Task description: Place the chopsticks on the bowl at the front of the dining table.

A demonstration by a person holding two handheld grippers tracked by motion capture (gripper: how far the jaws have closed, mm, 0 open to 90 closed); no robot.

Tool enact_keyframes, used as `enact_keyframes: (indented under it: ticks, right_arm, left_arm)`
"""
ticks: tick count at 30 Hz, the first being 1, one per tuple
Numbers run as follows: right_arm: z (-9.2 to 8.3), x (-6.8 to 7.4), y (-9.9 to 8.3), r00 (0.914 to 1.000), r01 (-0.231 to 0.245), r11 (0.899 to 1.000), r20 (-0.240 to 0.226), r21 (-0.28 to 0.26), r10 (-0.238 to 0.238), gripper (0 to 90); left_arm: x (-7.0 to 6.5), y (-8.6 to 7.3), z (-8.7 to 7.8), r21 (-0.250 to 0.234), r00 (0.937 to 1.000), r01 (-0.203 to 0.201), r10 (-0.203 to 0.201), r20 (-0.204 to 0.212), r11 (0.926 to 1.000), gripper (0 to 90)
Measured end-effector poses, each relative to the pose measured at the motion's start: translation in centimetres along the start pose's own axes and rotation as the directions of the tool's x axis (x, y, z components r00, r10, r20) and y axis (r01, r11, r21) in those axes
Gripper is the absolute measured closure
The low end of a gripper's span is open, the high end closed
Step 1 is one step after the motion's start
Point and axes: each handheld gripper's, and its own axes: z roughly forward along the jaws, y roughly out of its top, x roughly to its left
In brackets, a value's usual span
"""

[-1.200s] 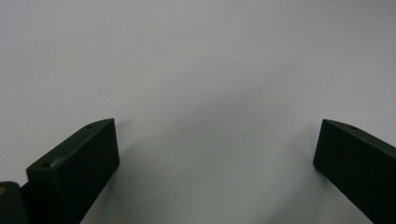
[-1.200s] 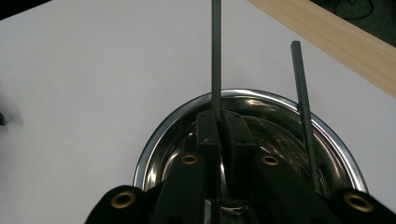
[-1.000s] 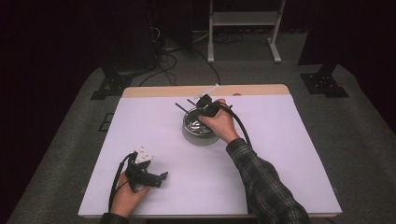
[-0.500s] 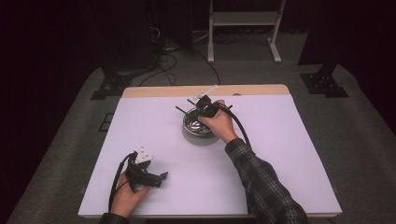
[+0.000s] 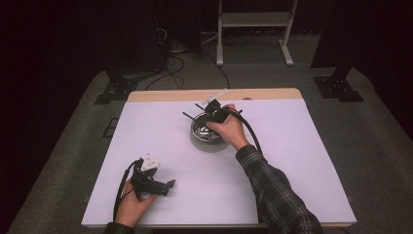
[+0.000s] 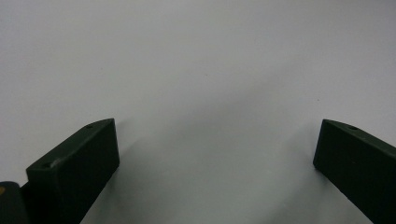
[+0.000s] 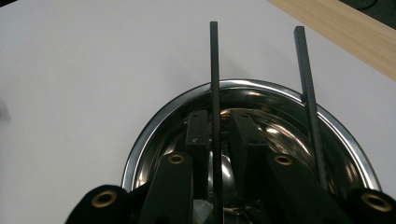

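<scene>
A shiny steel bowl stands on the white table top toward the far side. Two thin black sticks lean in it and reach out over its far rim. My right gripper dips into the bowl. Its jaws have just been opening. The nearer stick stands between them, with a slim gap to the right pad. My left gripper rests low over bare white table near the front left, jaws wide apart with nothing between them. From above it lies at the person's left hand.
The white sheet covers the table, with a wooden strip along the far edge. A white metal stand and cables lie on the dark floor beyond. A plaid sleeve crosses the right half of the table.
</scene>
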Motion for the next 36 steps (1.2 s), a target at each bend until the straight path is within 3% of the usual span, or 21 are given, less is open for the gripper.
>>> enact_keyframes:
  ticks: [12,24,36]
  right_arm:
    - [-2.9,0.2,-0.8,0.9999,0.013,1.000,-0.009,-0.012,-0.013,64.2]
    - [-6.4,-0.4,-3.1,1.0000,-0.002,1.000,-0.009,-0.028,0.001,49.6]
    - [-7.9,-1.8,-6.3,0.9995,-0.032,0.999,0.007,-0.007,0.032,46.9]
  left_arm:
    - [0.0,0.0,0.0,0.000,1.0000,0.003,-0.003,0.002,1.0000,0.0]
    - [0.0,0.0,0.0,0.003,1.0000,0.001,-0.001,0.002,1.0000,0.0]
    - [0.0,0.0,0.0,0.001,1.0000,0.002,-0.002,0.001,1.0000,0.0]
